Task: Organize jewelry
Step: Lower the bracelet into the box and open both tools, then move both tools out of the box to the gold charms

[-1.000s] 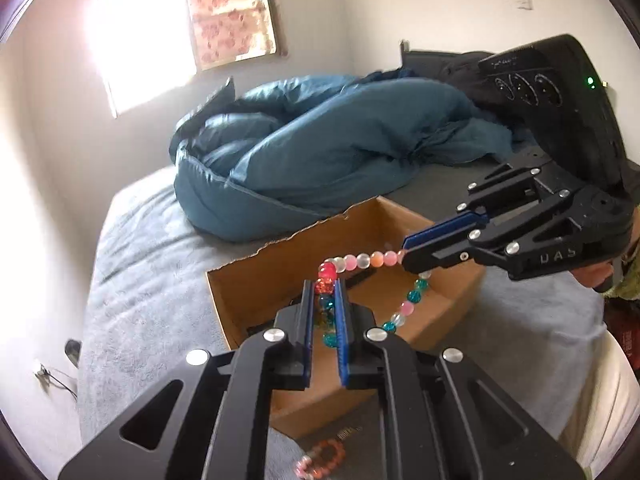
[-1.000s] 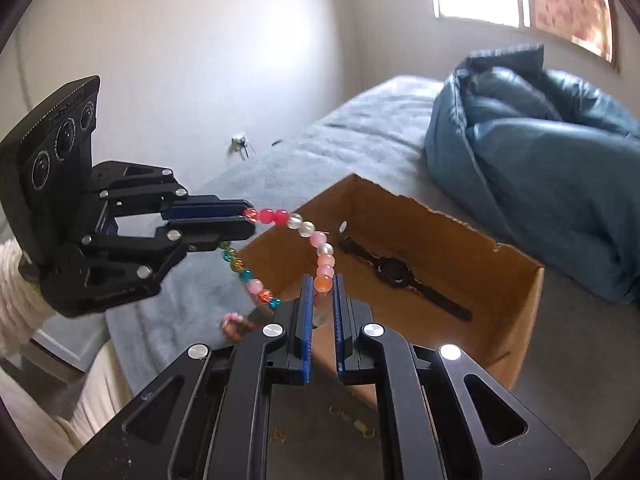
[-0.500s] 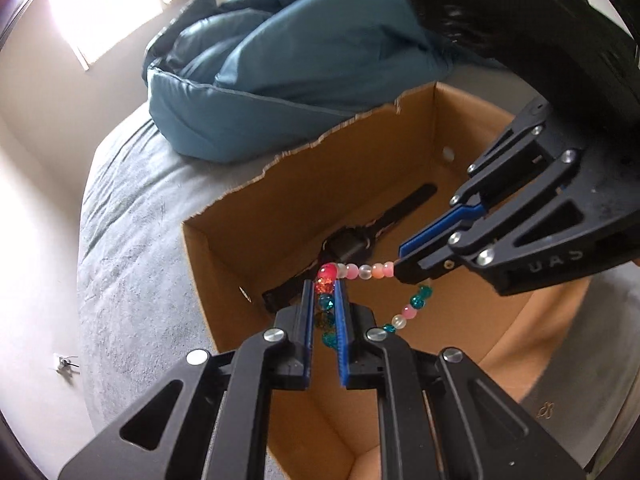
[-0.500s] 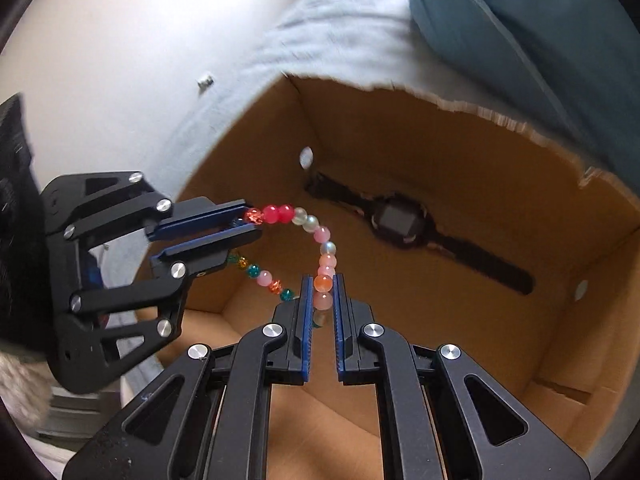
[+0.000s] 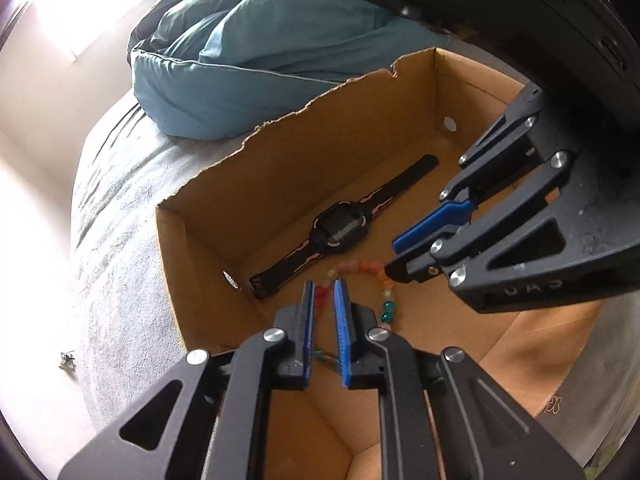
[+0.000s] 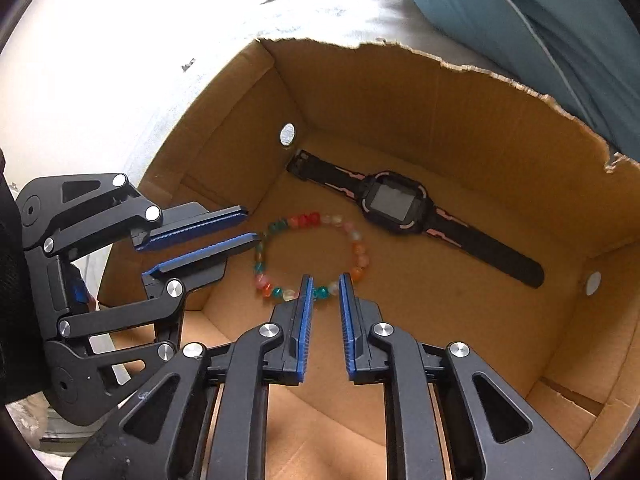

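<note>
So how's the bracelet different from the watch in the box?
The bracelet is a ring of many-coloured beads; the watch is black with pink trim and a square screen. The bracelet lies as a closed loop, the watch stretched out straight. The bracelet lies nearest the open left gripper and right gripper; the watch lies farther back. Both rest flat on the box floor, apart.

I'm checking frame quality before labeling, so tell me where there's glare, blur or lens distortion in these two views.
Left wrist view: window glare washes out the top left; the bead bracelet is soft and faded, while the watch stays sharp. Right wrist view: the bed sheet on the left is overexposed almost white; the bracelet and watch read clearly. Both views: fisheye bends the cardboard box walls, with dark corners.
</note>
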